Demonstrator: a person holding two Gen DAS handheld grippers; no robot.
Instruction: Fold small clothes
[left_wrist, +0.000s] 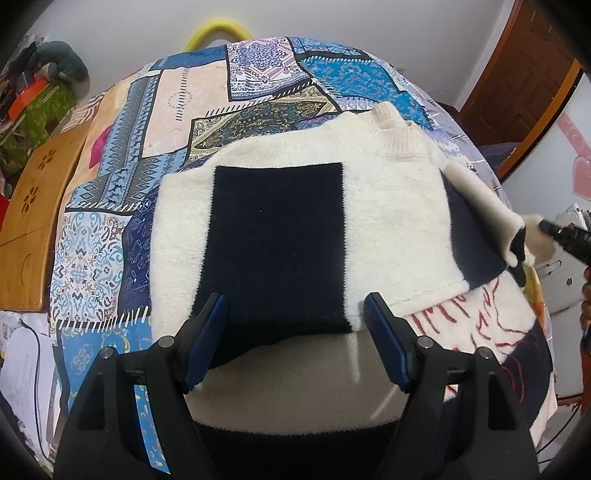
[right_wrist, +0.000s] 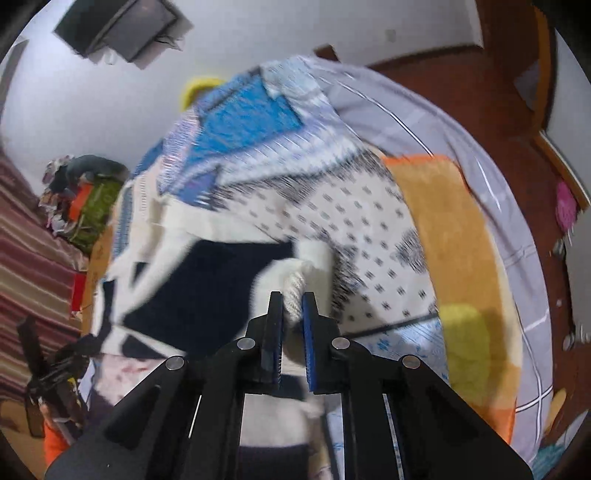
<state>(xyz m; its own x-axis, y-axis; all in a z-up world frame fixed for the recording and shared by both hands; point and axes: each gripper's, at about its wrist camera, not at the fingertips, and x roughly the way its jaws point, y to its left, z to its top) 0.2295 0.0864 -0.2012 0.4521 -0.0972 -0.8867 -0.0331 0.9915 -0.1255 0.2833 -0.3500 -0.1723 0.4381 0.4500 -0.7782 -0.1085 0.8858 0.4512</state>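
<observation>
A cream sweater (left_wrist: 388, 206) with a big navy square on its front lies spread flat on a patchwork bed cover (left_wrist: 177, 110), collar at the far end and hem toward the person, so its long axis runs away from both hands. The left gripper (left_wrist: 295, 321) hangs over the near hem with its fingers well apart and nothing between them, the navy square just beyond it. The right gripper (right_wrist: 292, 314) is clamped on the ribbed cuff (right_wrist: 295, 291) of the sweater's right sleeve (left_wrist: 484, 206), which rises off the bed at the sweater's right edge. The right-wrist view is smeared, so how much of the sleeve is off the bed is hard to say. The fold probably runs leftward: the sleeve must cross the body toward the navy square, and the right hand, already holding it, is the one placed to carry it there.
</observation>
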